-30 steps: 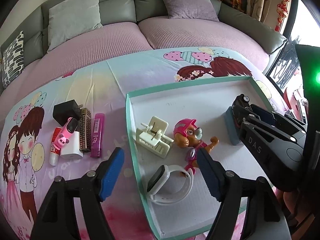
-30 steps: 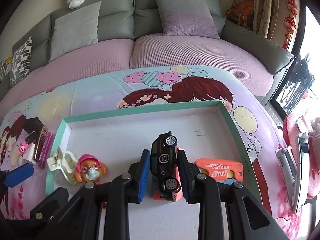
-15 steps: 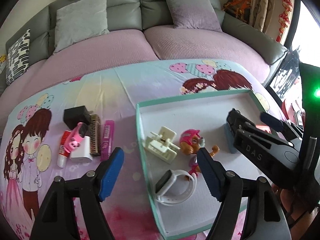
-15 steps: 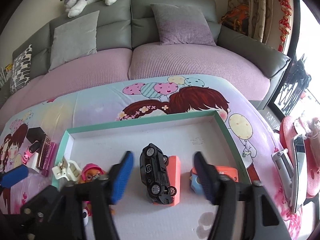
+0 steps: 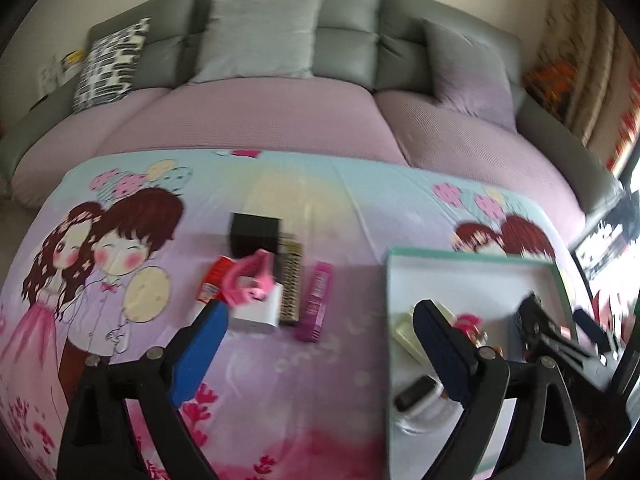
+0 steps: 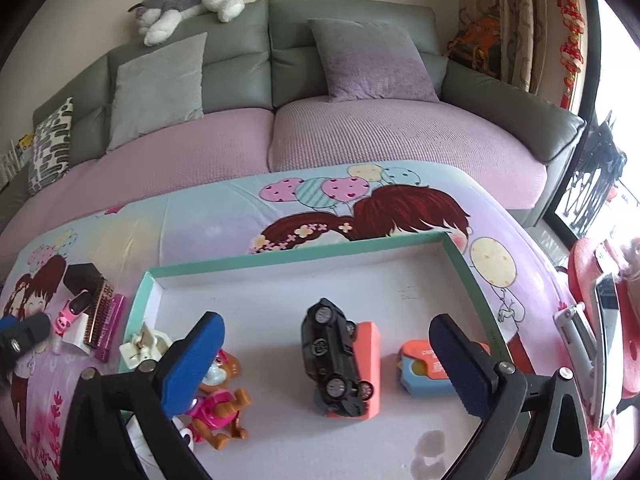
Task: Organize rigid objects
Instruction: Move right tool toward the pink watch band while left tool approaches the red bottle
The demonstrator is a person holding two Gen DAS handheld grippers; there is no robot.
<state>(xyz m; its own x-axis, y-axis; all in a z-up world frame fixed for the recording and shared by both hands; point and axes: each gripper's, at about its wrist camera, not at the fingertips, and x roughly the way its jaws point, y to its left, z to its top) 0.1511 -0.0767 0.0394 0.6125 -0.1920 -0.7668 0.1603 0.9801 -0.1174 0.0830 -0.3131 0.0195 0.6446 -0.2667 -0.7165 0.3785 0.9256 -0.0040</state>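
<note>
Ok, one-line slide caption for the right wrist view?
Open right hand-held gripper above the black toy car lying against a coral block in the tray.

Two wrist fisheyes, both low over the table and facing the sofa

My left camera looks out between its own wide-apart fingers [image 5: 200, 344] over the patterned cloth [image 5: 320, 208], facing the grey sofa [image 5: 348, 36], slightly blurred, with the green-rimmed tray [image 5: 472, 257] off to its right. My right camera sits close above that same tray [image 6: 296, 256], also facing the sofa [image 6: 352, 28] past its spread fingers [image 6: 192, 360]. Both views share the tray, the cloth, the sofa and the cluster of small items left of the tray [image 5: 276, 280] [image 6: 92, 308]; each also catches the other gripper at its edge.
</note>
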